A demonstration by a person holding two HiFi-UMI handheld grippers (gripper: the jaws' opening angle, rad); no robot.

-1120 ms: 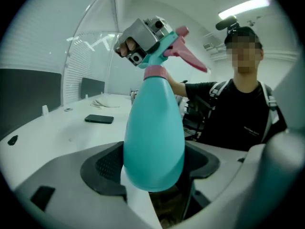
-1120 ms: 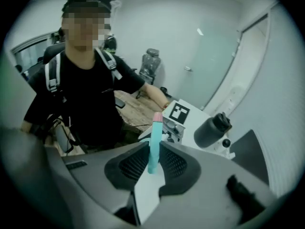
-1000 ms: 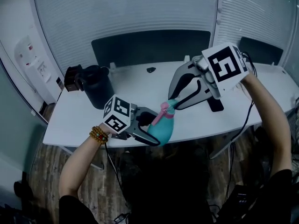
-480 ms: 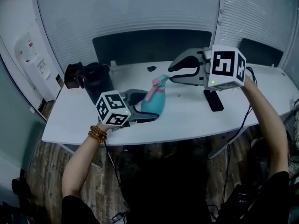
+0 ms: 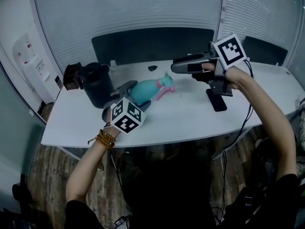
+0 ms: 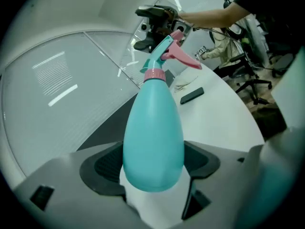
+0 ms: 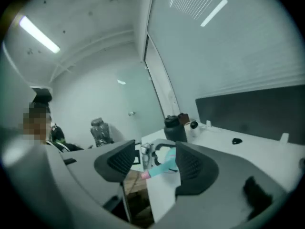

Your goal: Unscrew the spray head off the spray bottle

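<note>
Left claw [image 6: 153,162] clenched on spray bottle [image 5: 144,90] – tipped from upright to near level, centre frame above worktop [image 5: 190,114], spray head [image 5: 165,84] attached. Right claw [image 7: 153,163] just opened – released, empty. Dark jug [image 5: 97,86]: contents unseen.

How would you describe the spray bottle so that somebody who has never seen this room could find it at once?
Find the long white desk in front of the dark panel. Over its left half, next to a black jug, the left tool holds the bottle on its side. It is the only turquoise thing there, with a pink spray head.
</note>
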